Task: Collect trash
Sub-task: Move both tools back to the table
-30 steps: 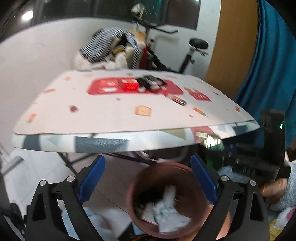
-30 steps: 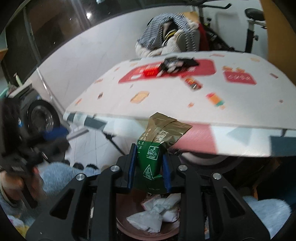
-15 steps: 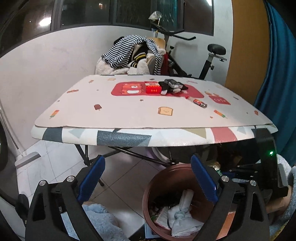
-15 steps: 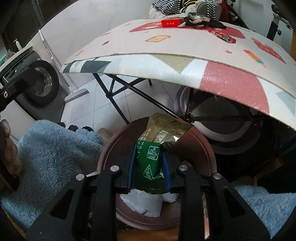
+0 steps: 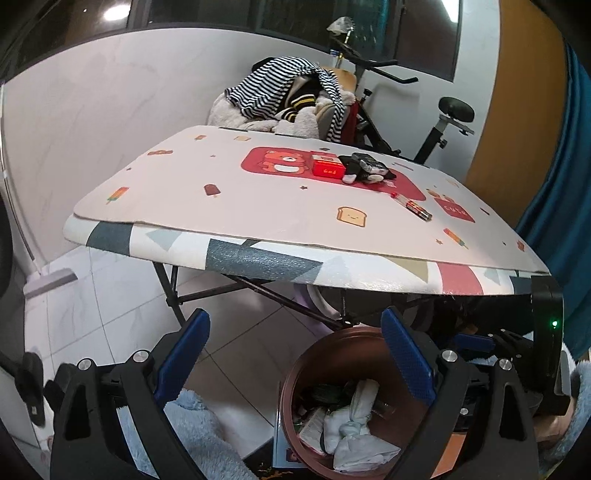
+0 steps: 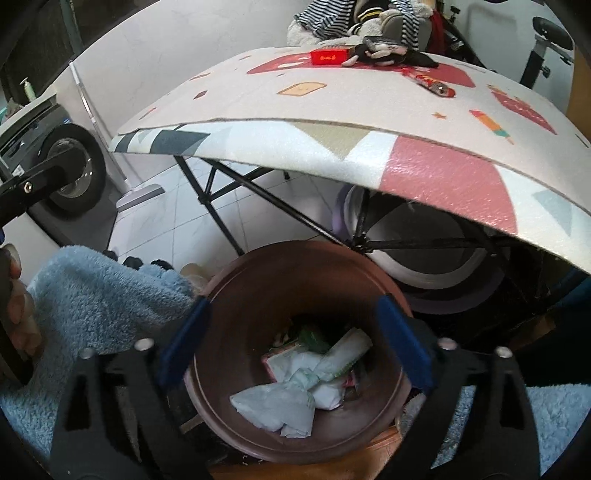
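My left tool [image 5: 291, 354] hangs wide and empty beside the round brown plastic bin [image 6: 258, 266]; my right tool [image 6: 291, 339], jaws opening with nothing between them, sits over its crumpled white paper [image 6: 273, 406]. On the desk [image 5: 258, 206], the slim red foil wrapper [image 5: 415, 208] looks light, crinkly and slippery. I'd pinch it across its middle.

Brown bin [image 6: 240, 280] – white wrappers inside; table mat [image 5: 280, 206] is printed cream with red bear patch – striped navy-white garment [image 5: 273, 86] behind; blue pads [image 6: 184, 341].

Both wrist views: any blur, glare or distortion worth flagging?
Left wrist: sharp, strong fisheye bowing of the table, lamp glare in the dark window. Right wrist: the right claw is slightly soft, the bin shaded under the table.
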`<state>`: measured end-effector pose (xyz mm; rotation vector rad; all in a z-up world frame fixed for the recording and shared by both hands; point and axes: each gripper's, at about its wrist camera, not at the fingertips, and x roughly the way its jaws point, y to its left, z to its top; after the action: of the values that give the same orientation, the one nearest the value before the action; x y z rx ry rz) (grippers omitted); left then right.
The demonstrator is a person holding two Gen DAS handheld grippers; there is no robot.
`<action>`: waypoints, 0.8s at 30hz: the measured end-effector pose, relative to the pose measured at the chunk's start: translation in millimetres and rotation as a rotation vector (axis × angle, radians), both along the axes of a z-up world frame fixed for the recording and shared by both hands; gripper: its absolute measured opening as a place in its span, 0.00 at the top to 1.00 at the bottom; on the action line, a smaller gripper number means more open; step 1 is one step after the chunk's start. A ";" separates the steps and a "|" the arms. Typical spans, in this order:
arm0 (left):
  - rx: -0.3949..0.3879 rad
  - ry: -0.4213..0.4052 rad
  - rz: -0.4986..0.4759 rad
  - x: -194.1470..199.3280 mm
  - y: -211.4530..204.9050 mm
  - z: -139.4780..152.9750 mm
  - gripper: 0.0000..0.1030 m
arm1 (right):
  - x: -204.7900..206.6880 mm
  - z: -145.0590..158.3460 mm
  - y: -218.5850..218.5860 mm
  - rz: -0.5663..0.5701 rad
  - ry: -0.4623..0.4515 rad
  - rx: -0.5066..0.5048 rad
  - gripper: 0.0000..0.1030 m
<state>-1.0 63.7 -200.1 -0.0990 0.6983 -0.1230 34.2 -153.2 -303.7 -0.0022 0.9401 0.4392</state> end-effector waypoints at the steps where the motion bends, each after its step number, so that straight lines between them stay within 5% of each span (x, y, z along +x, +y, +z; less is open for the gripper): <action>1: -0.002 0.001 0.003 0.1 0.5 -0.3 0.11 | 1.1 -0.4 -1.2 -0.009 0.001 -0.001 0.06; 20: -0.030 -0.002 0.030 5.2 6.5 4.9 0.11 | 8.8 46.0 -24.8 -0.031 -0.121 0.097 0.06; 24: -0.057 0.007 0.062 11.4 11.2 2.5 0.11 | 36.2 71.0 -28.6 0.000 -0.137 -0.031 0.06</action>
<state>10.4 74.9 -197.6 -0.1751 0.6978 -0.0835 70.4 -181.9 -232.7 -0.0594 0.8122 0.4189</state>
